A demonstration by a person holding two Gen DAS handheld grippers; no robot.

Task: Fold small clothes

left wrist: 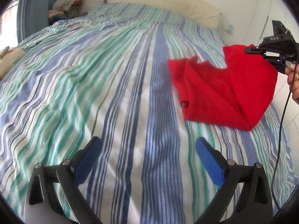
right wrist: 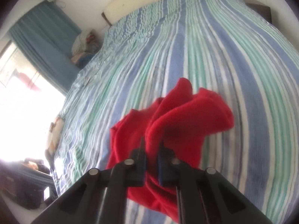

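A small red knit garment [left wrist: 220,89] lies crumpled on the right side of the striped bed [left wrist: 112,93]. My right gripper [left wrist: 250,49] is shut on its upper right edge and lifts that part off the bed. In the right wrist view the right gripper [right wrist: 152,143] pinches a fold of the red garment [right wrist: 183,115], which hangs bunched below it. My left gripper [left wrist: 148,145] is open and empty, low over the striped cover, to the left of the garment and apart from it.
A cream headboard [left wrist: 168,1] runs along the far end of the bed. A pile of clothes [left wrist: 65,3] sits at the far left corner beside a blue curtain [left wrist: 31,9]. A bright window [right wrist: 22,97] and dark bags [right wrist: 28,183] are at the left.
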